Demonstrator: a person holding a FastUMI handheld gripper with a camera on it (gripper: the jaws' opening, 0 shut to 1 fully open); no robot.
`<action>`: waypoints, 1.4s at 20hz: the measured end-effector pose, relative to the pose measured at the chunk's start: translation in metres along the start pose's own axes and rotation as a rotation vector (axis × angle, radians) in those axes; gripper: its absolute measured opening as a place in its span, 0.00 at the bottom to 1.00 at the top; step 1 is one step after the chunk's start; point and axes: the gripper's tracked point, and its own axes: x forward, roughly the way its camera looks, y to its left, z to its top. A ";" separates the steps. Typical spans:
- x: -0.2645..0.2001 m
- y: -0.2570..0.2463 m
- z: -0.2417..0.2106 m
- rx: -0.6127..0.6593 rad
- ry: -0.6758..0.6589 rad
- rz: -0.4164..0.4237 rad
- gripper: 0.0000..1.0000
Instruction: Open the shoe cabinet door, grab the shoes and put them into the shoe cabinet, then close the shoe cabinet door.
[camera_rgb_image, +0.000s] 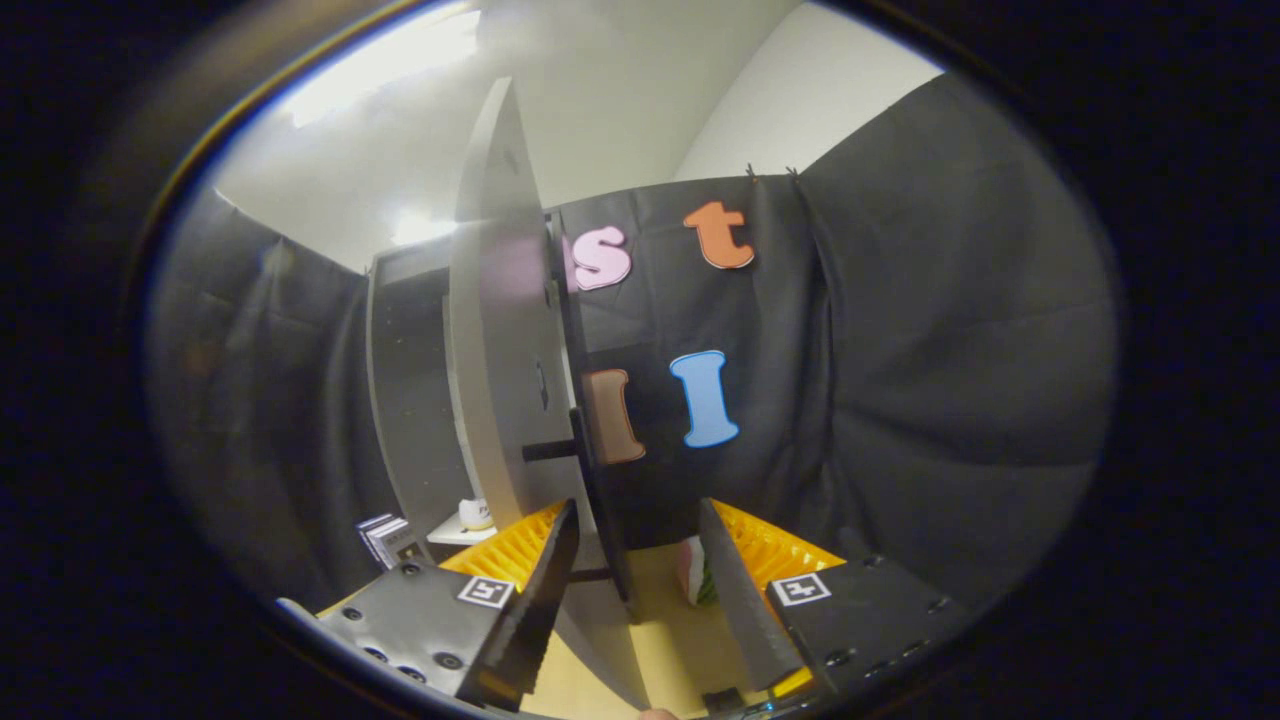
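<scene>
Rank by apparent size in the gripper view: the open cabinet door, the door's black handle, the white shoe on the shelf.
1. Cabinet door, edge-on between the open fingers of the gripper.
2. Black handle.
3. White shoe, partly hidden behind the door.
Handle and shoe look close; the fisheye lens makes that order unsure.

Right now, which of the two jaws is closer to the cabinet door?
The left one: the open cabinet door, seen edge-on, passes right beside it; the right stands clear. The gripper is open.
</scene>
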 end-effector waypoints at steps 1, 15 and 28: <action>0.001 0.002 0.000 0.012 0.002 0.009 0.78; -0.001 0.063 -0.017 0.030 0.063 0.178 0.78; 0.009 0.117 -0.028 -0.018 0.101 0.253 0.78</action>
